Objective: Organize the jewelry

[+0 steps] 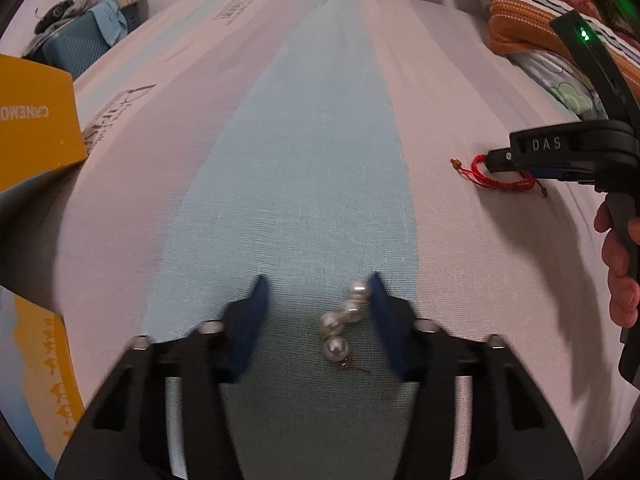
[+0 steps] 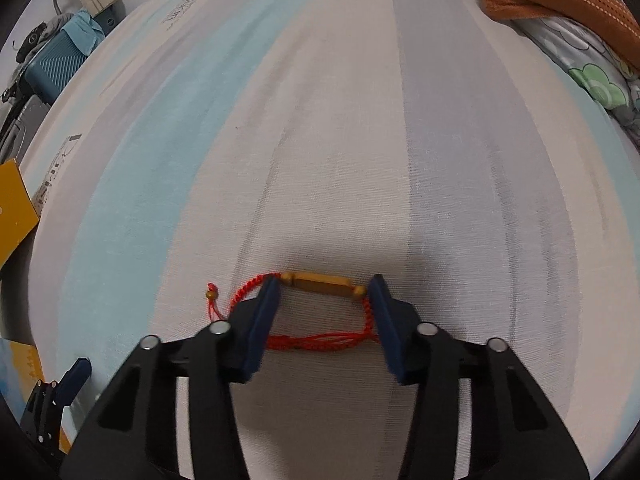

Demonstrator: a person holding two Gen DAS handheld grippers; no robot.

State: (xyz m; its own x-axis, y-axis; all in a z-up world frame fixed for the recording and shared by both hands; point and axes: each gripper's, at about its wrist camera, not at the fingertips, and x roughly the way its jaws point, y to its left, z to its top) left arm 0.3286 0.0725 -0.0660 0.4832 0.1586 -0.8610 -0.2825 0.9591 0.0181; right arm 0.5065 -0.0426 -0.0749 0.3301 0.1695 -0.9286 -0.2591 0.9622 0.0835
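Observation:
A pearl earring (image 1: 342, 326), a short string of white pearls with a gold hook, lies on the striped bedsheet (image 1: 304, 168) between the fingers of my open left gripper (image 1: 318, 286), close to the right finger. A red cord bracelet (image 2: 316, 312) with a tan wooden bar lies flat on the sheet between the fingers of my open right gripper (image 2: 324, 288). The bracelet also shows in the left wrist view (image 1: 498, 174) under the right gripper (image 1: 560, 156), which a hand holds.
A yellow cardboard box (image 1: 36, 120) stands at the left, with its lower part nearer (image 1: 44, 364). Folded blankets and pillows (image 1: 536, 12) are stacked at the far right. A blue suitcase (image 1: 76, 48) stands beyond the bed's far left.

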